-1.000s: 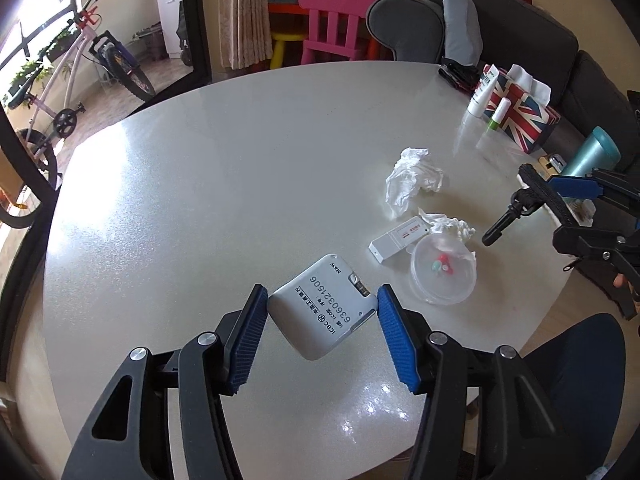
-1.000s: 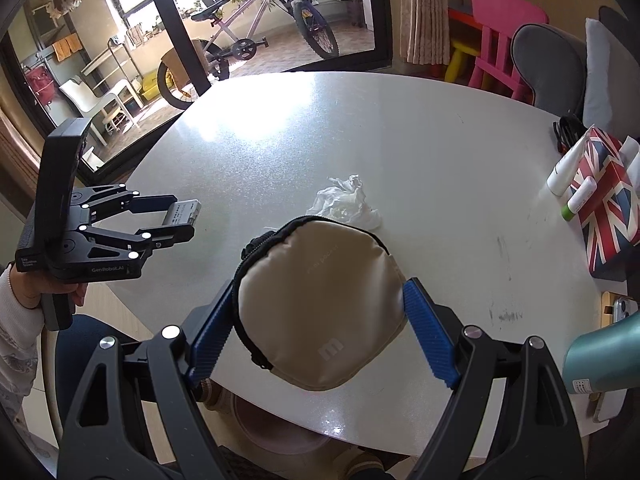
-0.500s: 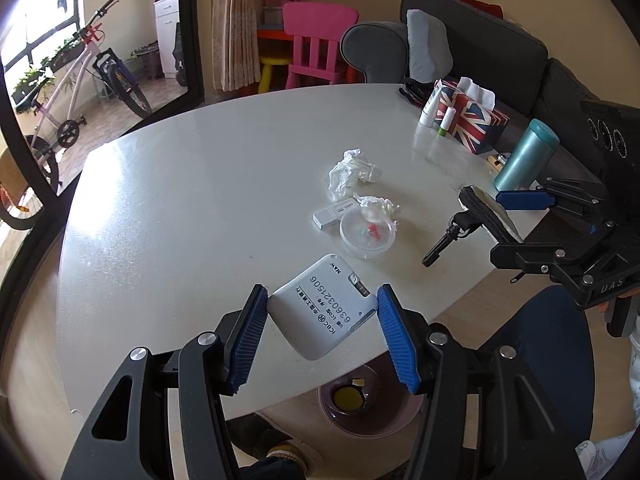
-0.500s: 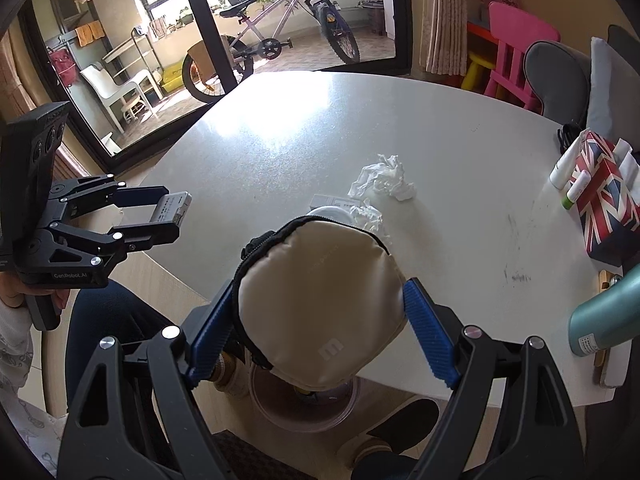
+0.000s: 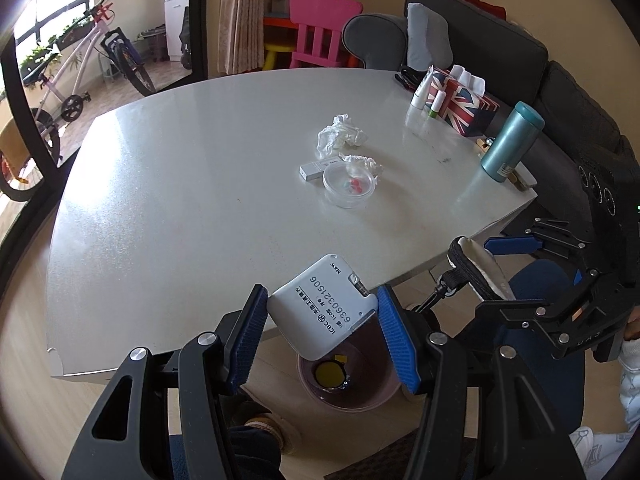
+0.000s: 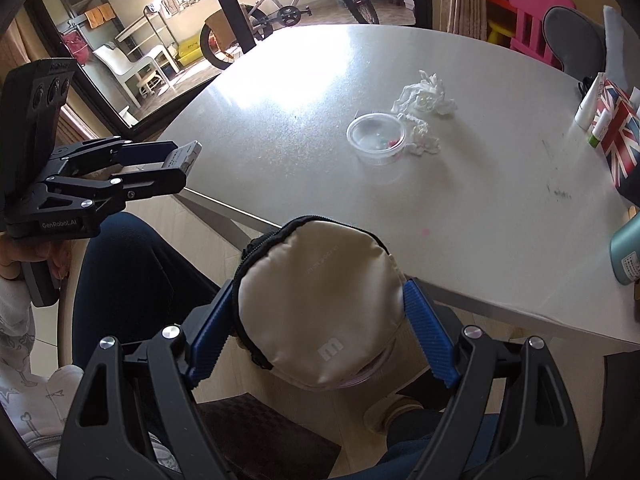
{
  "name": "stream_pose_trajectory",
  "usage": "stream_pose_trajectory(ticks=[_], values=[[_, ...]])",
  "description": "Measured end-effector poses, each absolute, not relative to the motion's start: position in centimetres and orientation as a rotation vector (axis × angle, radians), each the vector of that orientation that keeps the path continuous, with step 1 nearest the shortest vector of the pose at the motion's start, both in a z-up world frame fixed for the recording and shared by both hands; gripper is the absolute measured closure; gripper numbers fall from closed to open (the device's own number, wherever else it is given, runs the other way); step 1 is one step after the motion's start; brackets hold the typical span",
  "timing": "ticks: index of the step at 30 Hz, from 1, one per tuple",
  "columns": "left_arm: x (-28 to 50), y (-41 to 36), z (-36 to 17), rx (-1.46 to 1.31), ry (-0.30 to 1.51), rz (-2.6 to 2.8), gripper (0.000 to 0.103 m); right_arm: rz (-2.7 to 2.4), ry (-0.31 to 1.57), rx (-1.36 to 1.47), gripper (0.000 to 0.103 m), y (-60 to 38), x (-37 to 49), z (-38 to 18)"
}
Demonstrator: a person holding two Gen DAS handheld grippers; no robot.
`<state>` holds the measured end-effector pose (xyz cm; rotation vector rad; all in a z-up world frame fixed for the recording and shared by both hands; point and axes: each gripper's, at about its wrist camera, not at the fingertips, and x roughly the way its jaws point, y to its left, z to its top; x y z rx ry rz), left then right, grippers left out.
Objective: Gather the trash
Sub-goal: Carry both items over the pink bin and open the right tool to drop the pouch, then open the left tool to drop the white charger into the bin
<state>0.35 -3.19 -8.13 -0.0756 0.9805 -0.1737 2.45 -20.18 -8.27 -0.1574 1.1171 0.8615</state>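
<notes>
My left gripper [image 5: 320, 332] is shut on a white card-sized device [image 5: 322, 310] with printed numbers, held off the table's near edge above a pink bin [image 5: 348, 380] on the floor. My right gripper [image 6: 320, 344] is shut on a beige zip pouch [image 6: 316, 308], also past the table edge, with the bin's rim just showing under it. On the table [image 5: 180, 184] lie a crumpled tissue [image 5: 340, 136], a second tissue [image 5: 364, 162], a small white box [image 5: 316, 168] and a clear plastic cup [image 5: 350, 186]. The right gripper also shows in the left wrist view [image 5: 516, 276].
A Union Jack tissue box [image 5: 466, 104], small bottles [image 5: 424, 92] and a teal flask [image 5: 512, 142] stand at the table's right side. A sofa [image 5: 520, 60] is behind them. The person's legs [image 6: 132, 268] are beside the bin. A bicycle [image 5: 80, 76] stands by the window.
Both grippers have pulled back from over the table to past its near edge, still holding the device and the pouch. The bin on the floor has come into view below them.
</notes>
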Motion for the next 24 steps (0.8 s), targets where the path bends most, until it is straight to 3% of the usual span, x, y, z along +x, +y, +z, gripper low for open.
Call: stream_pose_trajectory(ticks=[5,9,24], values=[[-0.1,-3.4,-7.8,-0.077,0.975,-0.172,0.048,0.88,1.122,-0.167,0.017,-19.8,2.2,-8.4],[-0.2,-3.7,-7.4,-0.071,0.968,-0.175,0.048,0.869,1.105,-0.161,0.008,-20.0,2.3,-8.0],[-0.5,-5.6,-8.2,-0.06,0.994,-0.241,0.048,0.81,1.085,-0.143,0.006,-21.6,3.4,-7.0]])
